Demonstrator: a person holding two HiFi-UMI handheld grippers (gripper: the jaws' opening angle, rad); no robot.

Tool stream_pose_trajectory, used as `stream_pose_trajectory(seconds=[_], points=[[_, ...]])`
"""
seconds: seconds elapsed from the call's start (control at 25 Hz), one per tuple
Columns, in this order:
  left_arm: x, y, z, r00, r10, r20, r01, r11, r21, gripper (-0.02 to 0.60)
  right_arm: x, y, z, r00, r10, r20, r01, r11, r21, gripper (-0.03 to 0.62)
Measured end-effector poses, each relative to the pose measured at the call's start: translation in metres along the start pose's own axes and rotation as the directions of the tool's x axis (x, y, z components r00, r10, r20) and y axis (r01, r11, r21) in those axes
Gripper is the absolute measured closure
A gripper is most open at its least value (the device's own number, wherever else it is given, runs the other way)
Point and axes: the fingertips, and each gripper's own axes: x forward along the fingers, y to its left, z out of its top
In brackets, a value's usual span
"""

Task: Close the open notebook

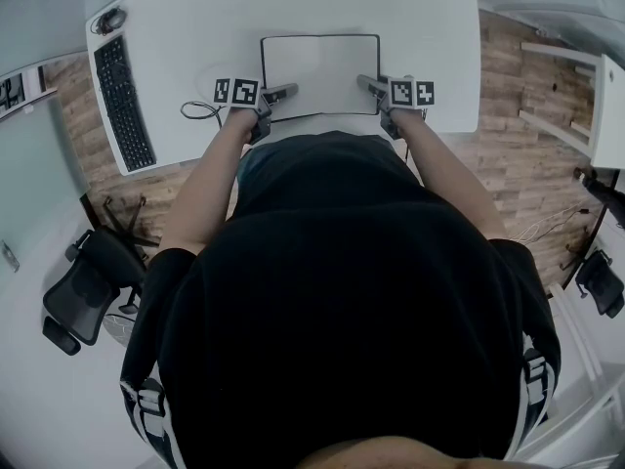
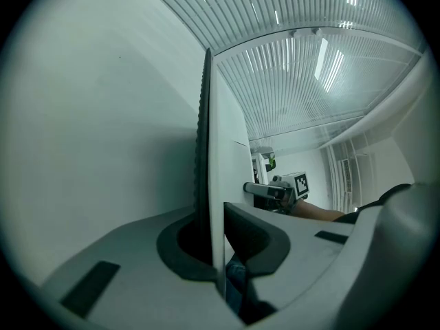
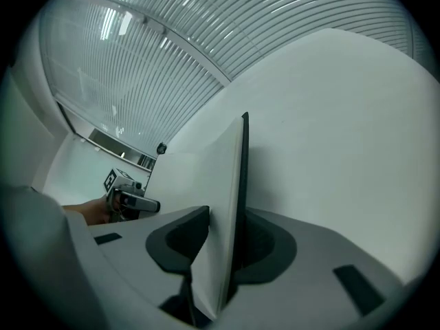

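Note:
The open notebook, white pages inside a black cover, lies flat on the white desk. My left gripper is at its near left corner. In the left gripper view the gripper is shut on the notebook's edge, page and cover pinched between the pads. My right gripper is at the near right corner. In the right gripper view its jaws stand wide, with the notebook's right edge between them and not pressed. Each gripper view shows the other gripper across the pages.
A black keyboard lies at the desk's left side, with a dark cable near my left gripper. An office chair stands on the floor at the left. White shelving is at the right, over wooden flooring.

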Motion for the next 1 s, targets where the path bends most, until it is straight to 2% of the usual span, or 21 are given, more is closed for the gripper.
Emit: stream_pose_trajectory(seconds=[0.36, 0.6, 1.0], points=[[-0.001, 0.001, 0.0, 1.0, -0.002, 0.008, 0.002, 1.0, -0.005, 0.535, -0.012, -0.018, -0.001, 0.999, -0.045, 0.016, 0.045, 0.999, 0.014, 0.456], [-0.002, 0.004, -0.002, 1.0, 0.0, 0.004, 0.0, 1.0, -0.003, 0.535, -0.027, -0.038, 0.0, 0.995, -0.092, 0.041, 0.091, 0.995, 0.027, 0.499], [-0.005, 0.003, 0.001, 1.0, 0.016, -0.004, -0.016, 1.0, 0.026, 0.535, -0.017, -0.037, -0.015, 0.995, -0.094, -0.012, 0.095, 0.995, 0.023, 0.536]])
